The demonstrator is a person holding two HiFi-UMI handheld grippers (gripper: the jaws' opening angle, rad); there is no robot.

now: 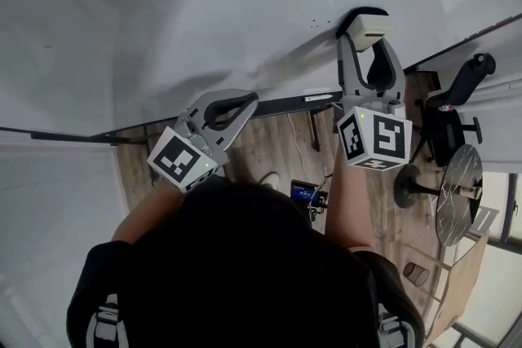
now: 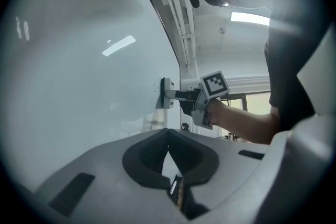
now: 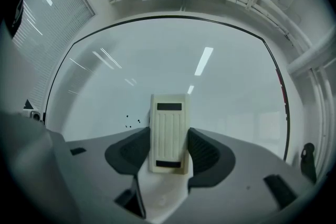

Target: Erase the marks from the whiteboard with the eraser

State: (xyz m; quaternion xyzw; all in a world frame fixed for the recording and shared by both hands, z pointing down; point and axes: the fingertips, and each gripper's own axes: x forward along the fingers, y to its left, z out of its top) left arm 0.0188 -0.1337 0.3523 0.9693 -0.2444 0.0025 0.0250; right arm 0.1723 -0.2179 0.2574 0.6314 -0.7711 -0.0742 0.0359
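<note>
**Eraser on the board, dots just beside it**

We hold the right gripper (image 1: 369, 45) up to the whiteboard (image 1: 163, 12), its two jaws clamped on the long sides of the cream eraser (image 1: 367, 27). In the right gripper view the eraser (image 3: 169, 113) stands upright between the dark pads of that gripper (image 3: 169, 136), with a black bar near its top edge and another near its bottom edge, and the whiteboard (image 3: 220, 92) fills the space behind it. A few small black marks (image 3: 128, 120) sit on the board just to the left of the eraser, apart from it. From the head view we see the same marks (image 1: 318, 23) as tiny dots just left of the eraser.

From the left gripper view, the right gripper (image 2: 176, 95) reaches across to the whiteboard (image 2: 79, 60), and the eraser (image 2: 165, 93) lies flat against the surface.

Our left gripper (image 1: 245, 103) hangs lower and to the left, near the board's bottom edge. In its own view, the left gripper (image 2: 168, 134) has its jaws brought together at the tips, with nothing between them.

Below the board we see a wooden floor (image 1: 269, 147), a black chair (image 1: 444, 122) and a round table (image 1: 457, 191) off to the right.
</note>
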